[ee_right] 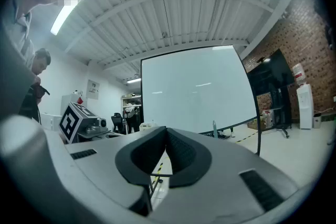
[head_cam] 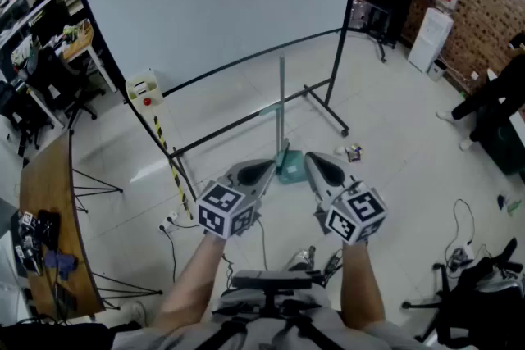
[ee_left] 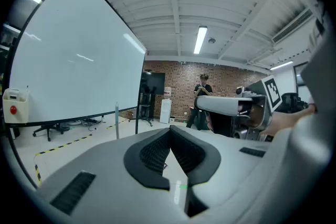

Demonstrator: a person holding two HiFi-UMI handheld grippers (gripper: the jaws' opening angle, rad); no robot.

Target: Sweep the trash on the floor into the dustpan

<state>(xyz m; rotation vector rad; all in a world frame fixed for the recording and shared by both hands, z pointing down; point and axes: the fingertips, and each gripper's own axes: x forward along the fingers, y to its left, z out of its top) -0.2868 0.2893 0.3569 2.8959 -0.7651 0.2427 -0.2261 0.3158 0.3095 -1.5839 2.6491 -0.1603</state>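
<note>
Presently the left gripper [head_cam: 264,170] and right gripper [head_cam: 318,166] are held side by side, each with jaws pressed together on nothing. Just beyond them on the floor [head_cam: 394,201] stands what seems a teal dustpan [head_cam: 289,169]. Small trash [head_cam: 353,152] lies near it, on the right gripper's side.

**Even indoor light, wide-angle distortion**

Ceiling tube lights [ee_left: 200,39] give bright, even illumination; the pale floor [head_cam: 394,176] shows soft sheen and faint shadows. The whiteboard [ee_left: 73,71] carries streaks of reflected light. Both gripper views bend straight lines and darken to black at the corners.
</note>
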